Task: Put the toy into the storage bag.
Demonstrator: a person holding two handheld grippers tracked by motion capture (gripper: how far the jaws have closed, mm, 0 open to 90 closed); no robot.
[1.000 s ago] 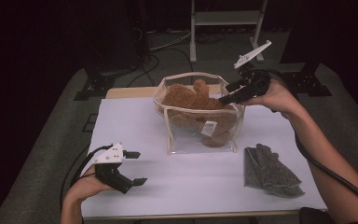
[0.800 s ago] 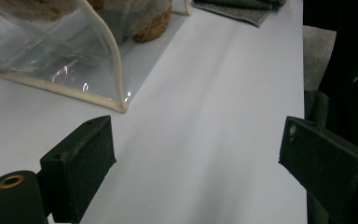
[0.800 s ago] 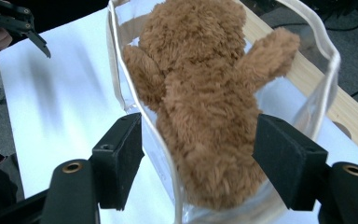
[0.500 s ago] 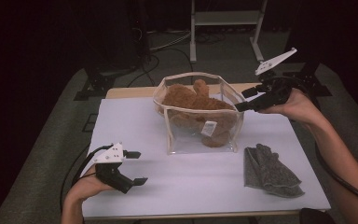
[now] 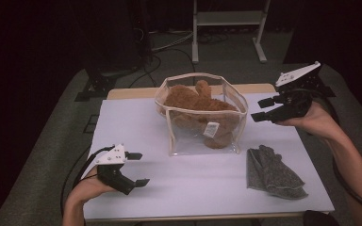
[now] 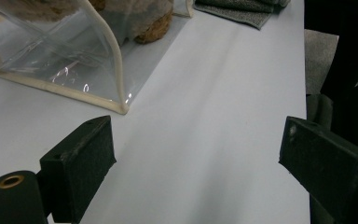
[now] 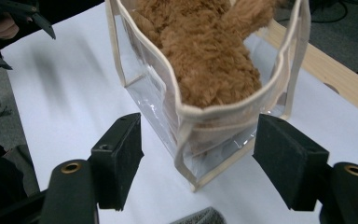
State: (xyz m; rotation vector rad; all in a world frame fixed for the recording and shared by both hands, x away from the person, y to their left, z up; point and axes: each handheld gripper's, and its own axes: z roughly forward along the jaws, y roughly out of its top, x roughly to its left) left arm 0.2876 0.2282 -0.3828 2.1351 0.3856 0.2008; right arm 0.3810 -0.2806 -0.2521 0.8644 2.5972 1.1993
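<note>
Plush toy packed in the bag; right gripper beside it, cloth not yet touched.

The brown toy sits inside the clear bag at mid-table. The right gripper hangs just right of the bag, jaws wide with nothing between them; the left gripper rests near the front edge, jaws wide too. I judge the grey cloth, in front of the right hand, comes next: drop straight over 1 raised fold, pinch deep, and steer clear of the bag's rim.
</note>
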